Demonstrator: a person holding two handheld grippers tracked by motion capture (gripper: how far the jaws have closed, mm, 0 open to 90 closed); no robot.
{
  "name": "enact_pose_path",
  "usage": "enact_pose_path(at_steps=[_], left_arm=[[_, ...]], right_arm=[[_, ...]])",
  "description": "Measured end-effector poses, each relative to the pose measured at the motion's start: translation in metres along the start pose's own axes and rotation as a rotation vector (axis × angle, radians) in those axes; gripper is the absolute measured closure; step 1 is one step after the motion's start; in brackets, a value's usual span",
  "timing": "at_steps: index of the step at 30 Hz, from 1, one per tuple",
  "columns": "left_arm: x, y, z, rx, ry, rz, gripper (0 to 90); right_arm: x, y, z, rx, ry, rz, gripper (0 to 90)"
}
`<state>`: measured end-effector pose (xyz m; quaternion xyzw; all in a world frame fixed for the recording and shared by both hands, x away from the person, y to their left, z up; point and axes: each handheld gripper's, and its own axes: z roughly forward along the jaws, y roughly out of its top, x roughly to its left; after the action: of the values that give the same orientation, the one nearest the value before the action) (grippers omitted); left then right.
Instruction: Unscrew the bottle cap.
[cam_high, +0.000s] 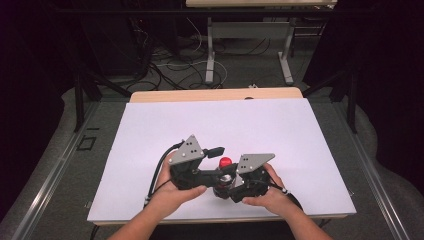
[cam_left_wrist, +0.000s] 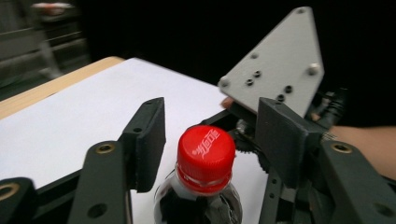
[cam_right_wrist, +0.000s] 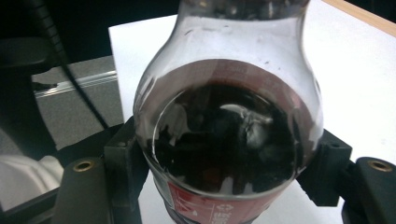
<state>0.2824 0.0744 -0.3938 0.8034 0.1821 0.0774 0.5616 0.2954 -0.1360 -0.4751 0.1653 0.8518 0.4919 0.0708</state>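
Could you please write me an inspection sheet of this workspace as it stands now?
Surface: white sheet over a wooden table.
Job's things: cola bottle, upright, red cap on.
Clutter: nothing seen.
Grippers: right gripper shut on the bottle's body; left gripper open, jaws either side of the cap, not touching.
Cables: black cable trails from the left gripper; loose cables on the floor behind.
Surroundings: table legs, dark curtains.

Even overhead light brightens the white bench (cam_high: 225, 125) against dark surroundings, with motion blur at ten o'clock in the left gripper view.
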Motion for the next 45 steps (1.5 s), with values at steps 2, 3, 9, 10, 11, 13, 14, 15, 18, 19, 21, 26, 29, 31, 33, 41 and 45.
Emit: enact_pose_path(at_steps=[2, 3, 9, 10, 11, 13, 14, 15, 18, 19, 21, 26, 29, 31, 33, 41, 45], left_arm=[[0.008, 0.000, 0.000, 0.036, -0.099, 0.030, 41.5], [0.012, -0.001, 0.000, 0.063, -0.150, 0.056, 41.6], [0.021, -0.006, 0.002, 0.114, -0.271, 0.078, 46.1], [0.022, -0.006, 0.002, 0.108, -0.273, 0.071, 46.7], [0.023, -0.006, 0.001, 0.103, -0.275, 0.067, 46.7], [0.026, -0.006, -0.001, 0.103, -0.278, 0.057, 48.5], [0.027, -0.006, -0.002, 0.100, -0.286, 0.054, 50.5], [0.028, -0.006, -0.002, 0.099, -0.292, 0.054, 53.1], [0.030, -0.006, -0.003, 0.094, -0.304, 0.049, 60.1], [0.030, -0.006, -0.003, 0.091, -0.300, 0.051, 60.5], [0.028, -0.006, -0.003, 0.087, -0.281, 0.051, 60.8], [0.017, -0.006, 0.001, 0.083, -0.131, 0.014, 61.1], [0.002, -0.005, 0.004, 0.075, 0.033, -0.015, 61.2], [-0.009, -0.005, 0.008, 0.058, 0.142, -0.047, 61.2], [-0.019, -0.006, 0.011, 0.051, 0.236, -0.067, 61.2], [-0.026, -0.004, 0.016, 0.049, 0.274, -0.080, 61.0], [-0.019, 0.000, 0.010, 0.044, 0.217, -0.091, 55.4]], right_arm=[[0.001, 0.000, 0.000, 0.000, 0.022, -0.007, 29.1], [0.002, 0.001, 0.000, -0.001, 0.026, -0.013, 29.1], [0.007, 0.002, 0.003, 0.008, 0.069, -0.050, 29.1], [0.008, 0.002, 0.004, 0.002, 0.066, -0.057, 29.1], [0.008, 0.002, 0.004, 0.007, 0.065, -0.057, 29.1], [0.008, 0.001, 0.004, 0.014, 0.073, -0.054, 29.1], [0.008, 0.001, 0.004, 0.015, 0.074, -0.056, 29.1], [0.008, 0.001, 0.005, 0.012, 0.073, -0.055, 29.1], [0.008, 0.001, 0.004, 0.010, 0.082, -0.057, 29.1], [0.008, 0.001, 0.004, 0.004, 0.080, -0.059, 29.1], [0.008, 0.001, 0.004, 0.005, 0.075, -0.054, 29.1], [0.005, 0.000, 0.003, 0.009, 0.033, -0.025, 29.1], [0.002, 0.000, 0.003, 0.007, -0.007, 0.009, 29.2], [0.000, 0.000, 0.003, 0.005, -0.030, 0.026, 29.2], [0.000, 0.000, 0.004, 0.006, -0.052, 0.040, 29.1], [-0.001, -0.001, 0.002, -0.001, -0.057, 0.045, 29.1], [-0.001, -0.001, 0.002, 0.006, -0.041, 0.039, 29.1]])
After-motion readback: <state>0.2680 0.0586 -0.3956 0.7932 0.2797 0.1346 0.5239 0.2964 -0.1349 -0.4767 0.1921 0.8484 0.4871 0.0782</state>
